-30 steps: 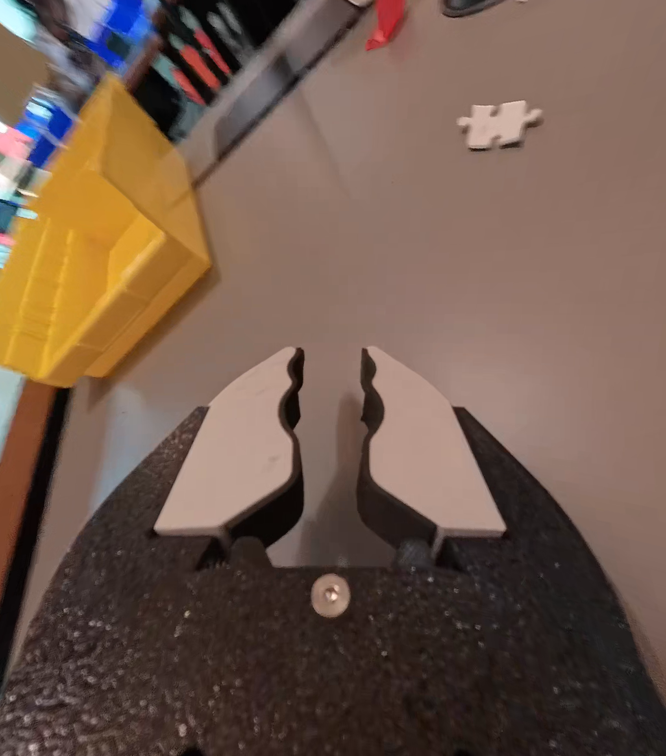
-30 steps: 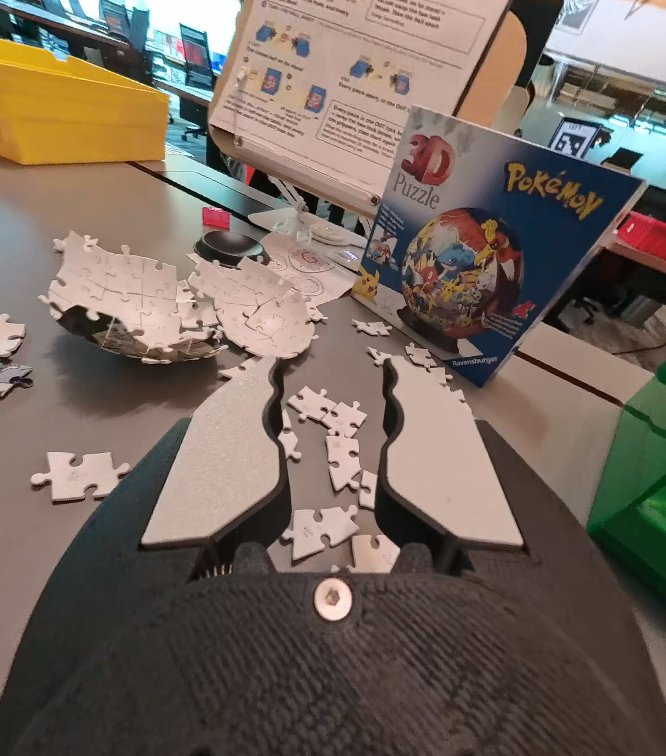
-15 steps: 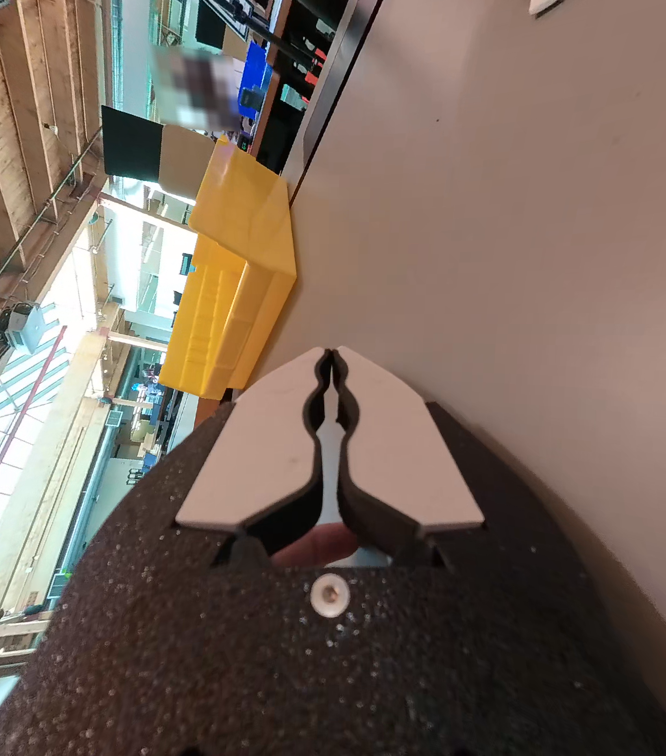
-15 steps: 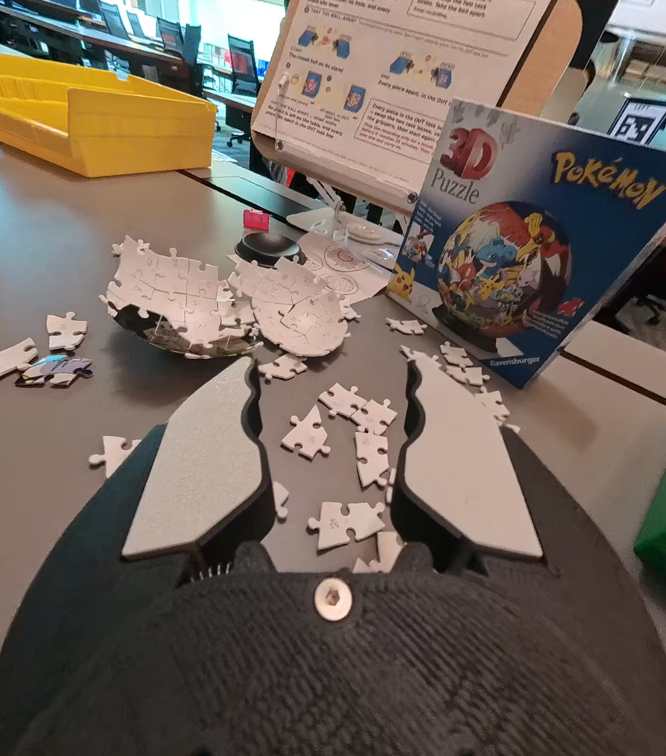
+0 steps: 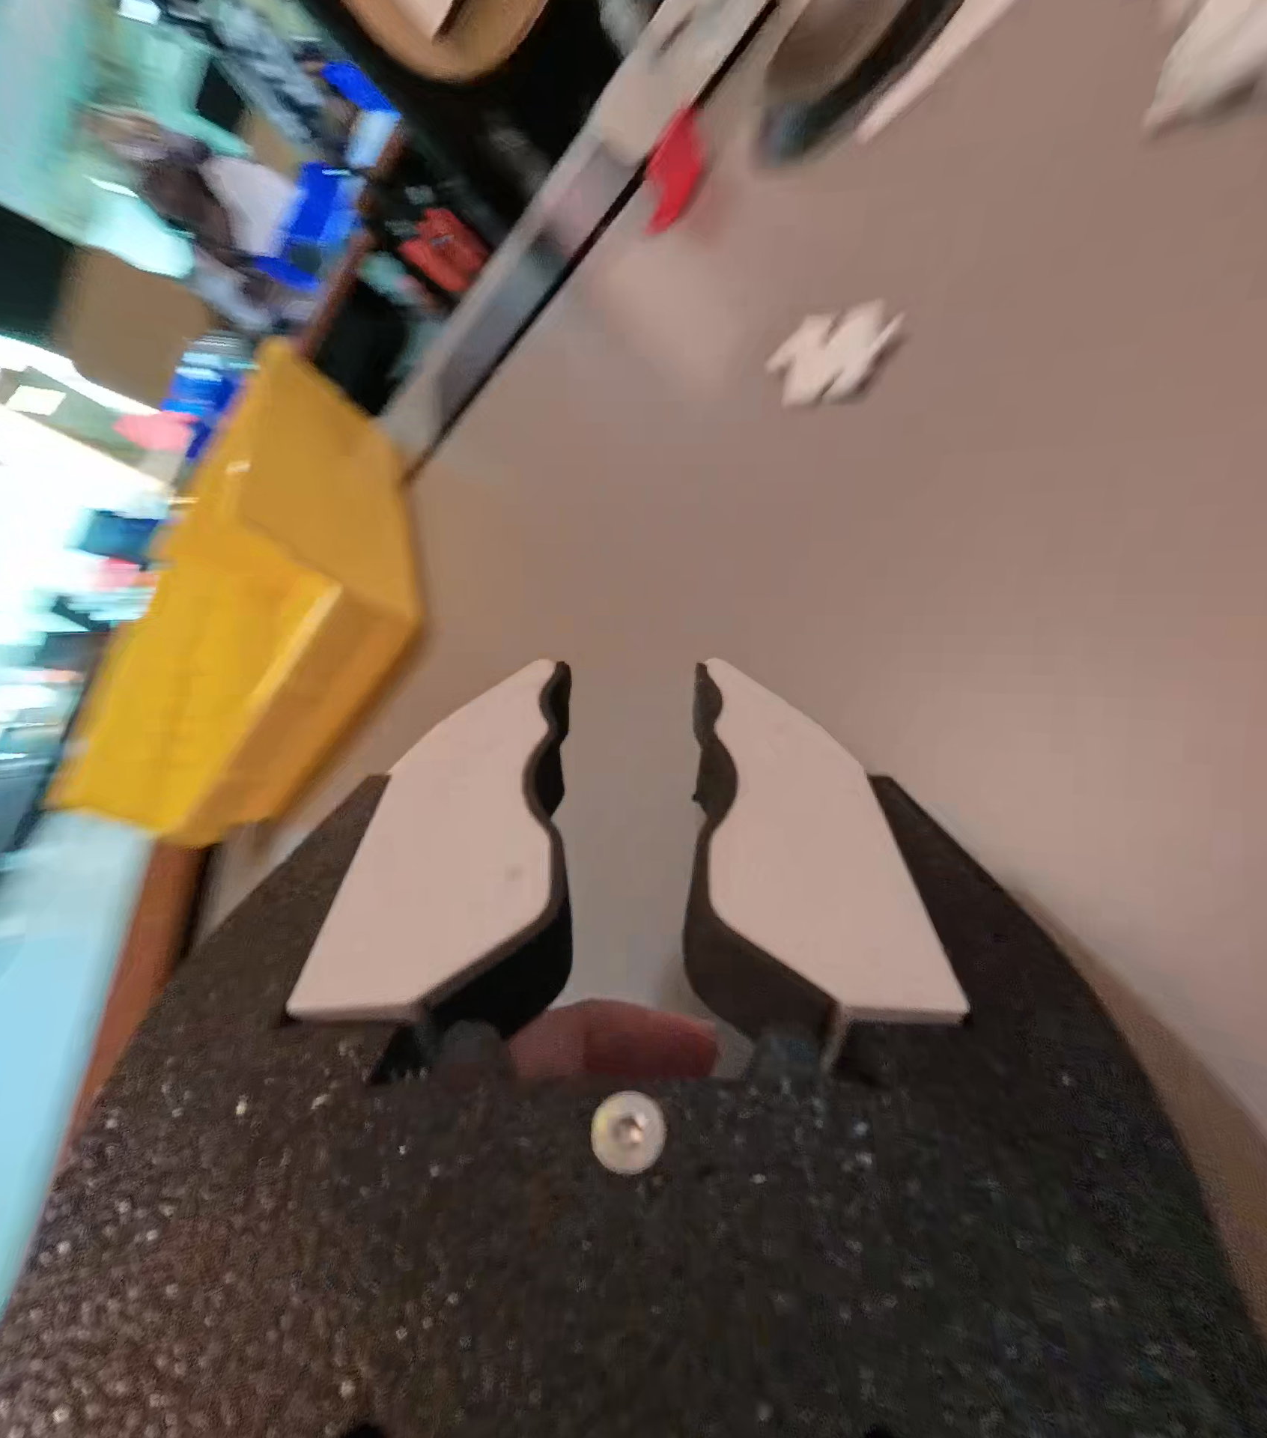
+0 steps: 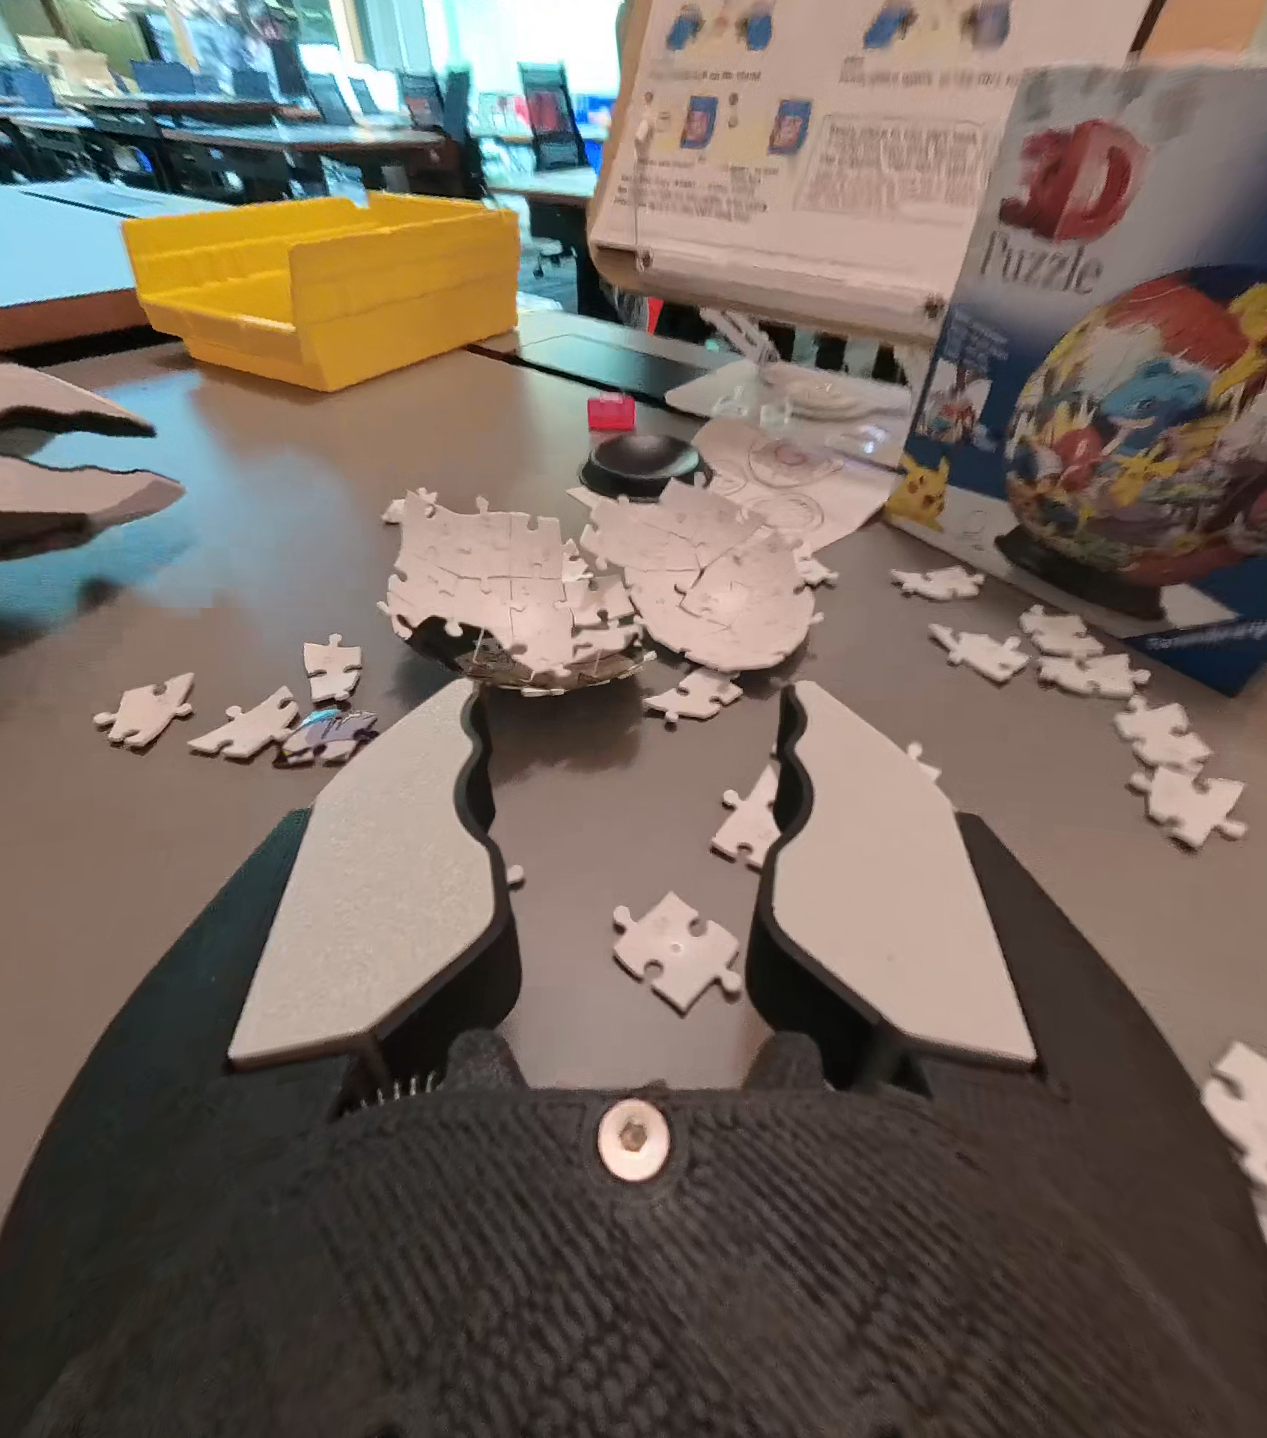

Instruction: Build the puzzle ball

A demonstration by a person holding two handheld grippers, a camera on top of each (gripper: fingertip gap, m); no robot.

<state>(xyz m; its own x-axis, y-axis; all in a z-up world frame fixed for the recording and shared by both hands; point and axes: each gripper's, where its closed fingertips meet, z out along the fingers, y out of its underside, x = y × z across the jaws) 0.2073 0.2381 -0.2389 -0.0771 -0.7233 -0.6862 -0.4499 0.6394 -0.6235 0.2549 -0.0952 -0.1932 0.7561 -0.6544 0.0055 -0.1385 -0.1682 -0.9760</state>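
Two curved, partly built shells of the puzzle ball lie white side up on the grey table: a left shell [image 6: 502,595] and a right shell [image 6: 708,591]. Loose white pieces lie around them, one [image 6: 677,951] between my right gripper's fingers on the table. My right gripper [image 6: 630,700] is open and empty, just short of the shells. My left gripper [image 5: 630,673] is open and empty, rolled on its side above bare table; it also shows at the left edge of the right wrist view [image 6: 163,459]. A single loose piece [image 5: 833,354] lies ahead of it, blurred.
A yellow bin [image 6: 327,272] stands at the back left; it also shows in the left wrist view [image 5: 249,607]. The puzzle box [image 6: 1159,373] and an instruction board [image 6: 794,148] stand at the back right. A black ball stand [image 6: 642,463] and a small red block [image 6: 609,410] sit behind the shells. Between my left fingertips and the single loose piece [image 5: 833,354] there is roughly 12 cm.
My left gripper has opened after being shut half a second ago, and it has swung, blurring its view. My right gripper has pulled back and turned left, with its jaws wider.
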